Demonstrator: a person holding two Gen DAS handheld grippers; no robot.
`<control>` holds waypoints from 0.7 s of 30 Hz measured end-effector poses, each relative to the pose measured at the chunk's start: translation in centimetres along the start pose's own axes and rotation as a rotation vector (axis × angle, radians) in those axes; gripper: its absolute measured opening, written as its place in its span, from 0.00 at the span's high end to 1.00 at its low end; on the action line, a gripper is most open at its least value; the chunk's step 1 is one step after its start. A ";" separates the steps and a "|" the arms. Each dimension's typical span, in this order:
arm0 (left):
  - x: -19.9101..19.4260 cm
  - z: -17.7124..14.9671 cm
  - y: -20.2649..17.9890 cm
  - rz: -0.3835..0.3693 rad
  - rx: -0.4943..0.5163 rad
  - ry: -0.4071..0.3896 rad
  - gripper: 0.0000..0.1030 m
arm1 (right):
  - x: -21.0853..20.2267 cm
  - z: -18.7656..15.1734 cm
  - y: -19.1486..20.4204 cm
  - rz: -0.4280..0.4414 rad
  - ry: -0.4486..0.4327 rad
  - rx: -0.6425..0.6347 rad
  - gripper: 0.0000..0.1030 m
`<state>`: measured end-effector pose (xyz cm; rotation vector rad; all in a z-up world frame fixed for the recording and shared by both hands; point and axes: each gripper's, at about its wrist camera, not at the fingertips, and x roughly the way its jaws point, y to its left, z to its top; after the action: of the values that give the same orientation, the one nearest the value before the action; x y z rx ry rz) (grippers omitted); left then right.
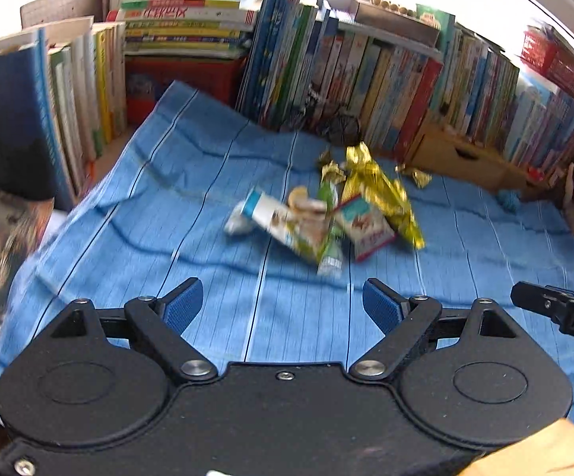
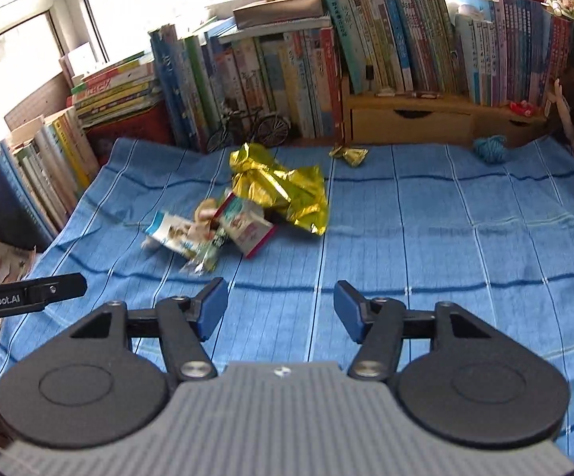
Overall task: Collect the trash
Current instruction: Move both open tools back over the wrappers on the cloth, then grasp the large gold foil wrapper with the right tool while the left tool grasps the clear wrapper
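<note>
Trash pile (image 1: 326, 214) on cloth, both tools raised, empty

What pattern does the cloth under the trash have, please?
Light blue cloth with thin dark stripes, clearest in the right wrist view.

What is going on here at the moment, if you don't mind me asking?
A person is collecting trash with two tools. The left hand-held gripper and right hand-held gripper both hang open and empty above the blue striped cloth. Ahead lies a heap of litter: a crumpled gold foil wrapper, a small pink-edged carton and a white-and-blue snack packet. One small gold sweet wrapper sits apart, nearer the row of books. Nothing has been picked up yet.
</note>
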<state>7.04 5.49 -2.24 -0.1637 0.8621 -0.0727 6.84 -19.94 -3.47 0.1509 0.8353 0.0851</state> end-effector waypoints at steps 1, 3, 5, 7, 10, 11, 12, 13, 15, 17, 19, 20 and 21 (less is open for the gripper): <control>0.6 0.7 -0.4 -0.003 -0.004 -0.005 0.17 | 0.8 0.9 -0.4 0.001 -0.003 -0.005 0.29; 2.0 1.9 -1.1 0.002 -0.023 0.002 0.24 | 3.1 2.8 -1.2 0.007 0.004 -0.014 0.28; 3.8 2.5 -1.8 0.004 -0.053 0.026 0.30 | 5.5 4.3 -2.0 0.012 0.030 -0.012 0.28; 6.5 2.6 -2.6 -0.006 -0.064 0.054 0.36 | 8.0 5.6 -2.8 0.029 0.044 -0.005 0.27; 10.4 2.3 -4.1 0.018 -0.029 0.105 0.52 | 11.9 7.0 -3.7 0.048 0.064 0.004 0.25; 11.5 2.2 -4.5 0.028 -0.022 0.114 0.53 | 13.2 7.4 -4.0 0.055 0.075 0.016 0.25; 12.5 2.1 -4.9 0.033 -0.017 0.118 0.53 | 14.4 7.8 -4.2 0.064 0.083 0.027 0.25; 13.6 2.0 -5.3 0.038 -0.009 0.119 0.53 | 15.7 8.2 -4.3 0.080 0.090 0.035 0.23; 15.6 1.9 -5.7 0.049 0.006 0.115 0.52 | 18.1 9.0 -4.1 0.112 0.100 0.031 0.20; 17.6 1.7 -6.1 0.064 0.017 0.127 0.52 | 20.8 9.8 -3.5 0.144 0.114 0.011 0.14; 19.7 1.4 -6.3 0.078 0.023 0.173 0.56 | 23.8 10.1 -2.7 0.156 0.165 -0.004 0.13; 20.4 1.2 -6.4 0.086 0.024 0.207 0.77 | 25.3 10.1 -2.4 0.150 0.206 -0.009 0.17; 20.8 1.0 -6.4 0.086 0.013 0.236 0.83 | 26.4 10.0 -2.2 0.144 0.247 -0.008 0.25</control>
<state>21.38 -3.37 -16.10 -0.1066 1.1031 -0.0177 31.94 -19.58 -16.53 0.1953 1.0693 0.2463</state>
